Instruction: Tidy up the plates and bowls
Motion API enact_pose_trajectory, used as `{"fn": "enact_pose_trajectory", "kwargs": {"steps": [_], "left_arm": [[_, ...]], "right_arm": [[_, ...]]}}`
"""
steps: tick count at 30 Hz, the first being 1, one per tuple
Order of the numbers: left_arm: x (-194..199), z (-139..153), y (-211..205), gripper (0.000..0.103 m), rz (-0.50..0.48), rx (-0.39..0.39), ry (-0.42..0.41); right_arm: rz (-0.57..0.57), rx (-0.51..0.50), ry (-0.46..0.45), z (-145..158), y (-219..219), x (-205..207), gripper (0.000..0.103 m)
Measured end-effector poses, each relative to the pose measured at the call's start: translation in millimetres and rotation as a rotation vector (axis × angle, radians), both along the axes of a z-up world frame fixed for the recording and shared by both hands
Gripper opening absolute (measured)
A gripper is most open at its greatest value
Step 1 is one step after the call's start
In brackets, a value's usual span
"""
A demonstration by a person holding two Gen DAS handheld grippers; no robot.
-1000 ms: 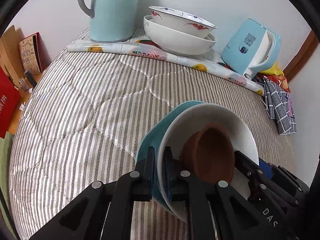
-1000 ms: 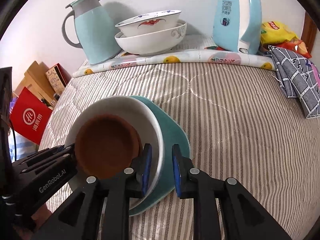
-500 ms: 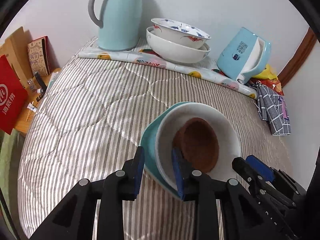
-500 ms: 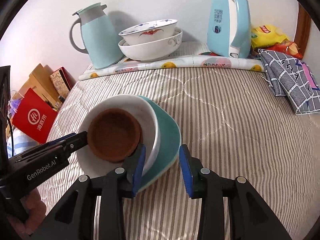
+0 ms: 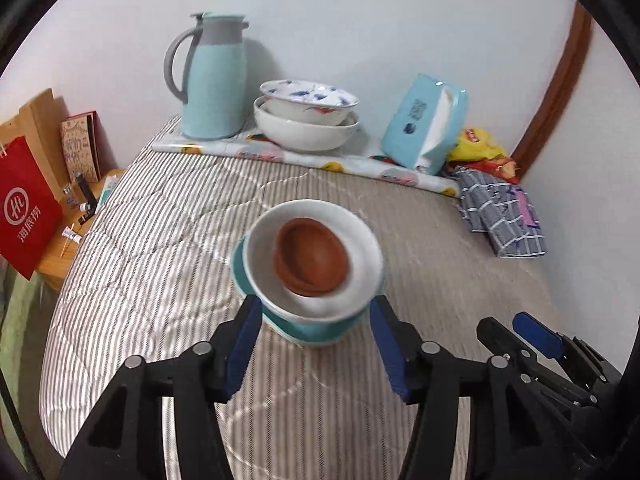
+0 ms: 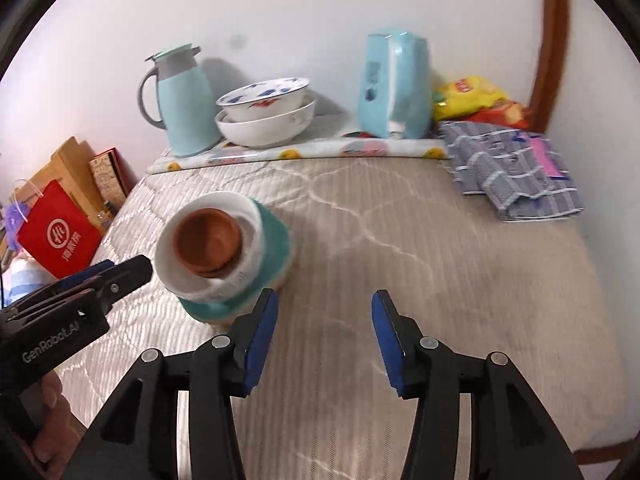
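1. The left gripper (image 5: 314, 342) has its blue-padded jaws spread wide and holds nothing; the stack of dishes sits just beyond its tips, seen in the gap between them. In the right wrist view its black body enters from the lower left edge, tip pointing toward the stack, and the casing reads "GenRobot.AI". Part of the person's hand (image 6: 48, 420) shows beneath it.
2. The stack rests on the striped quilt (image 5: 160, 280), around the middle of the bed and toward its left side: a brown bowl (image 5: 310, 262) nested in a white bowl (image 5: 362, 264), nested in a teal bowl (image 5: 312, 330). It appears tilted.
3. The right gripper (image 6: 324, 340) is likewise spread wide and empty, held over bare quilt just right of the stack; its left pad (image 6: 260, 344) is close to the teal bowl.
4. Along the far edge stand a pale blue jug (image 5: 214, 80), two stacked white bowls (image 5: 306, 124) and a blue tissue pack (image 5: 424, 128).
5. A red bag (image 6: 60, 236) with Chinese characters stands off the left edge.
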State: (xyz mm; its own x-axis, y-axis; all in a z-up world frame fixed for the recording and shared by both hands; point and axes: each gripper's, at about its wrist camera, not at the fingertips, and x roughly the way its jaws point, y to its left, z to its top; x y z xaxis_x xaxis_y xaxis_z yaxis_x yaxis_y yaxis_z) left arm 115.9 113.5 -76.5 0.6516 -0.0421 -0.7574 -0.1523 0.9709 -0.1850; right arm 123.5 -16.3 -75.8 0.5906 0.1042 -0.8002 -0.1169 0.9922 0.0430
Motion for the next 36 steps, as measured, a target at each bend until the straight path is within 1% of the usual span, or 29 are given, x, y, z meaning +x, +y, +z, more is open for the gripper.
{"fn": "enact_pose_trajectory", "kwargs": {"steps": [2,7,9,11,13,15,16,21,26,36], "left_arm": [[-11,6,-10,0.060,0.002,-0.003,-0.024],[-34,18,-34,0.061,-0.001,0.022,-0.066],[-41,21,-41,0.066,0.000,0.031,-0.076],[-50,24,-47,0.072,0.003,0.040,-0.085],[-58,26,-54,0.072,-0.009,0.051,-0.095],[-65,28,-59,0.077,-0.022,0.054,-0.094],[-68,30,-62,0.077,-0.026,0.058,-0.100],[-79,36,-70,0.080,-0.027,0.083,-0.114],[-85,38,-75,0.080,-0.032,0.095,-0.112],[-89,38,-81,0.080,-0.042,0.115,-0.106]], "right_arm": [[-0.016,0.000,-0.014,7,-12,-10,0.049],[-0.054,-0.011,-0.038,18,-36,-32,0.049],[-0.069,-0.010,-0.055,22,-45,-43,0.049],[-0.081,-0.006,-0.053,26,-52,-52,0.056],[-0.081,0.012,-0.064,32,-58,-63,0.077],[-0.089,0.013,-0.097,39,-64,-74,0.086],[-0.096,0.004,-0.107,42,-66,-76,0.089],[-0.127,-0.029,-0.122,48,-73,-87,0.093],[-0.128,-0.017,-0.108,47,-80,-96,0.093],[-0.136,-0.015,-0.116,49,-84,-102,0.093]]}}
